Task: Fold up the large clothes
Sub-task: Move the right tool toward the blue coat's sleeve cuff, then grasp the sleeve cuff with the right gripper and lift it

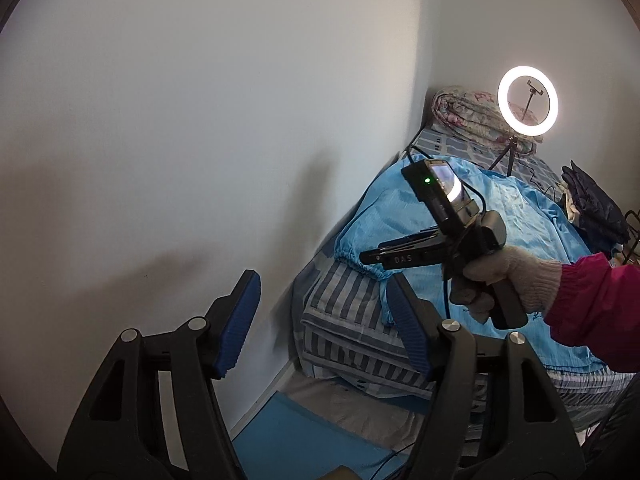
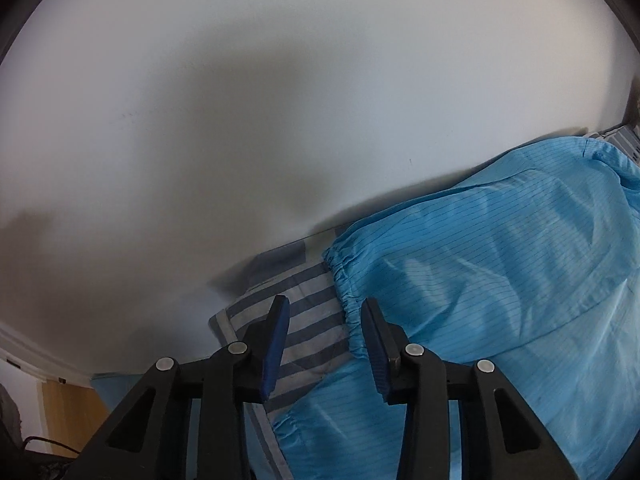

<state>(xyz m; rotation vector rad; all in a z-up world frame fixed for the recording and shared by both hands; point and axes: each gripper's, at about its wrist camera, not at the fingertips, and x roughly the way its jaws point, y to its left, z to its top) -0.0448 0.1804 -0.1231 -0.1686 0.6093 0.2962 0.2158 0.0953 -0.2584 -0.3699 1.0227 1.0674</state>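
A large light-blue striped garment (image 1: 516, 224) lies spread on a bed with a blue-and-white striped sheet (image 1: 344, 320). Its elastic sleeve cuff (image 2: 344, 280) lies near the bed's corner by the wall. My left gripper (image 1: 324, 320) is open and empty, raised beside the bed and pointing at the wall. My right gripper (image 2: 324, 344) is open and empty, hovering just above the cuff, its right pad (image 2: 376, 352) over the cuff edge. In the left wrist view the right gripper (image 1: 370, 257) shows from the side, held by a gloved hand above the sleeve.
A white wall (image 1: 200, 120) runs along the bed's far side. A lit ring light on a small tripod (image 1: 527, 101) stands on the bed before a rolled floral quilt (image 1: 464, 112). Dark clothes (image 1: 596, 204) lie at the right. Blue floor (image 1: 288, 436) lies below.
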